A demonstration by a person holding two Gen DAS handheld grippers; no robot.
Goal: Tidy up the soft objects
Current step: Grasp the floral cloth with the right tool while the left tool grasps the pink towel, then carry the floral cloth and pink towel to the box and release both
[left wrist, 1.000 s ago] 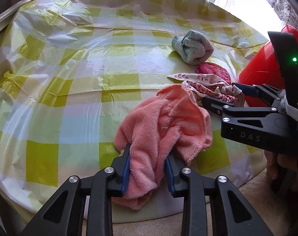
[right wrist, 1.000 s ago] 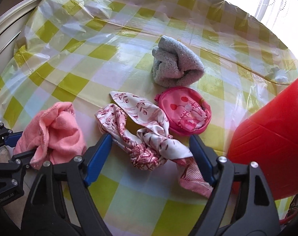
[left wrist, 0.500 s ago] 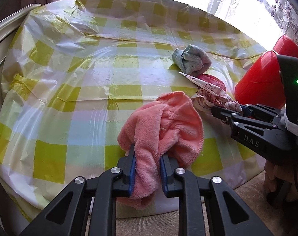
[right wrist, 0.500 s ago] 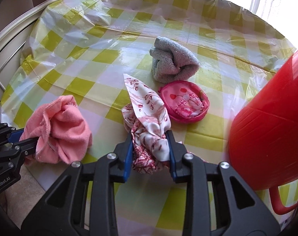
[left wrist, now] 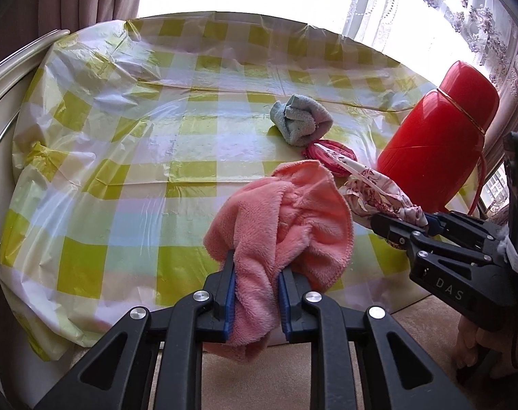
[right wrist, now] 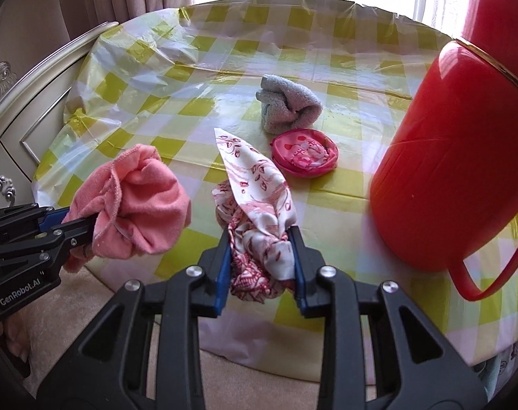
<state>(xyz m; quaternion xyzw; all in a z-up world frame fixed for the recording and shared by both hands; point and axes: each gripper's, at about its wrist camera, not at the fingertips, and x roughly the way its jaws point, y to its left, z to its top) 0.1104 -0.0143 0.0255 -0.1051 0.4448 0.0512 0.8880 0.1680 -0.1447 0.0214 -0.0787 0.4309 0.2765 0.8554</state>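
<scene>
On the left, my left hand-held gripper (left wrist: pixel 254 292) is clamped on the pink towel (left wrist: pixel 283 218). Its blue pads (left wrist: pixel 229 294) squeeze the fluffy cloth from both sides, and the towel bunches up in front of them and hangs a little below them, at the near edge of the table (left wrist: pixel 129 157). The table has a shiny cover with yellow and white squares. Next, toward the middle, my right hand-held gripper (right wrist: pixel 262 266) is clamped on the flowery scarf (right wrist: pixel 255 184). One white and red end of the scarf sticks up like a point, and the rest is crumpled between the pads. Its jaws have just been closing, and now they press the scarf. Behind the scarf, a round pink pouch (right wrist: pixel 303 152) lies flat on the table. Just behind the pouch sits a rolled grey-blue towel (right wrist: pixel 288 109), and the two look like they are touching or nearly touching. On the far right stands a big red jug (right wrist: pixel 457 157) with a curved handle, near the pouch but apart from it.
</scene>
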